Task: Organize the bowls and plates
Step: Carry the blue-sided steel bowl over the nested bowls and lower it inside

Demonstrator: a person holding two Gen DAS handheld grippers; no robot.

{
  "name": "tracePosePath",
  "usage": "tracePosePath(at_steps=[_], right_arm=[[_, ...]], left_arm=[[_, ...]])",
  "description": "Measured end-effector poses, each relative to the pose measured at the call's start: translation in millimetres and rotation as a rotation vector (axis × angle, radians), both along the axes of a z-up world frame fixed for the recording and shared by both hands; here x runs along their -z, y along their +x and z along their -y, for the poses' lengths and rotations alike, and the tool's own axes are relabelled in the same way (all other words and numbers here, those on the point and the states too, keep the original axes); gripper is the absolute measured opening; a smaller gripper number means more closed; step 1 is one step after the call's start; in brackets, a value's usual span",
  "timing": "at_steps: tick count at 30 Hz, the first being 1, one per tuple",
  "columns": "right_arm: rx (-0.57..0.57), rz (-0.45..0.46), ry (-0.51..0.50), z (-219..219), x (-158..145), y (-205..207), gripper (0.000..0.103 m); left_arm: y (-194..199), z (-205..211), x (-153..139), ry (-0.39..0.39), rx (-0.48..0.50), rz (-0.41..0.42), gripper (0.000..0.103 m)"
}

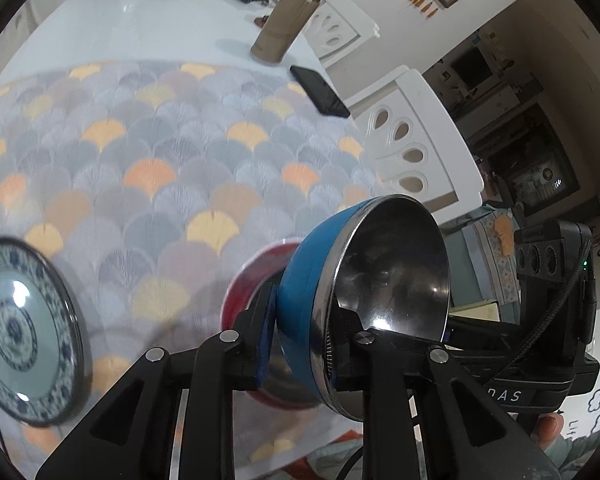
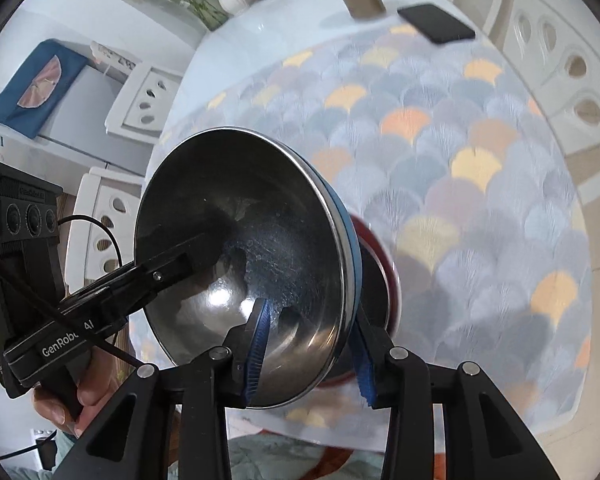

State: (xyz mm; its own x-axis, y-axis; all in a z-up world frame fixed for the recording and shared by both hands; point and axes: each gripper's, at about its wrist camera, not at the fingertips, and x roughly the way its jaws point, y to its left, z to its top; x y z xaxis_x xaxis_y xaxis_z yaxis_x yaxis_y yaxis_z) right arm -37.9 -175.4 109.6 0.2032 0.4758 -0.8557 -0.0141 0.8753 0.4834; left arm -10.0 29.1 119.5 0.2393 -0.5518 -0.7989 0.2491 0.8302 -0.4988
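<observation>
A blue bowl with a steel inside [image 1: 392, 264] hangs tilted on its edge above the patterned cloth. My left gripper [image 1: 312, 312] is shut on its rim, one finger inside on the steel and one outside on the blue. In the right wrist view the same bowl [image 2: 244, 216] fills the middle. My right gripper [image 2: 310, 316] straddles the rim, jaws a little apart. Its inner blue pad [image 2: 260, 336] stands just off the steel. A red bowl [image 2: 384, 280] lies on the cloth behind the blue one. A blue-and-white plate [image 1: 24, 332] rests at the lower left.
A tan tumbler [image 1: 284, 24] and a black phone [image 1: 320, 90] stand on the far side of the white table [image 1: 140, 20]. White chairs [image 1: 416, 140] line the table's right side. A vase with flowers [image 2: 232, 0] is at the far end.
</observation>
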Motion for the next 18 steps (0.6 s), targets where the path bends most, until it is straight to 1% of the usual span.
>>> tracePosePath(at_steps=[7,14,17,18], right_arm=[[0.008,-0.052,0.009,-0.4,15.5,-8.8,0.038],[0.006,-0.086,0.009,-0.7,25.8,-11.4,0.038],[0.006,-0.093,0.016,-0.9,28.2,-12.0,0.038],[0.004,-0.093,0.018,-0.9,28.2,-11.9,0.038]], left_arm=[[-11.2,-0.7,15.4,0.005,-0.006,-0.041,0.017],[-15.6,3.2,22.7,0.035,0.002,-0.045,0.017],[-15.4,4.1,24.2,0.067,-0.003,-0.038,0.017],[-16.2,4.5,22.7,0.092,-0.01,-0.021,0.018]])
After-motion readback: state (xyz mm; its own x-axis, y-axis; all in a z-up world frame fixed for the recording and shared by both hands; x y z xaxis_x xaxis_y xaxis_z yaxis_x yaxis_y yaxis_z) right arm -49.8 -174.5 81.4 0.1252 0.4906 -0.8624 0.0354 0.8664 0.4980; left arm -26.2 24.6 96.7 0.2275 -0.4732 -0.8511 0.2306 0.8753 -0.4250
